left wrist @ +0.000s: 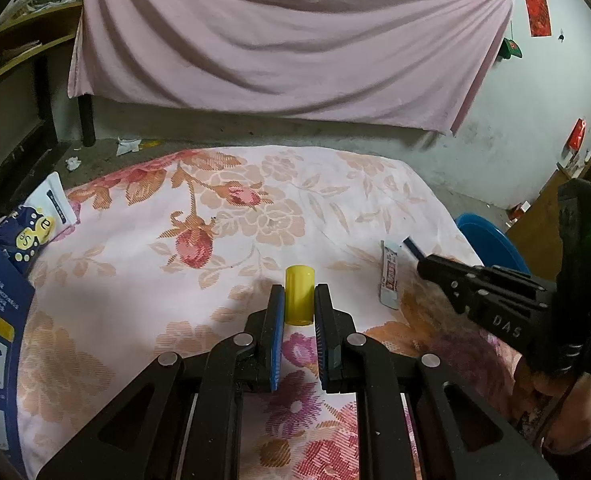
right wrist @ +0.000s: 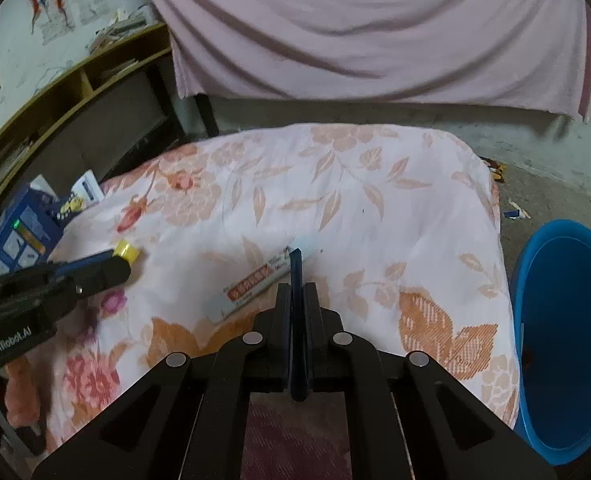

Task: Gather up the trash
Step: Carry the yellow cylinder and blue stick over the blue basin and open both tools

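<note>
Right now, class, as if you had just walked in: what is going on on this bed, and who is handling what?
A person is clearing rubbish off a floral bedspread with two handheld grippers. The left gripper has its fingers on either side of a small yellow cylinder. The right gripper is shut on a thin dark blue strip, just above a white and orange wrapper lying on the cover. A blue bucket stands beside the bed.

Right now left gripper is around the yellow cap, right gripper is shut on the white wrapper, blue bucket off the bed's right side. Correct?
One error. The right gripper is shut on a thin dark blue strip, not the wrapper, which lies on the bed; the right wrist view shows it. The left gripper around the yellow cap and the blue bucket are right.
</note>
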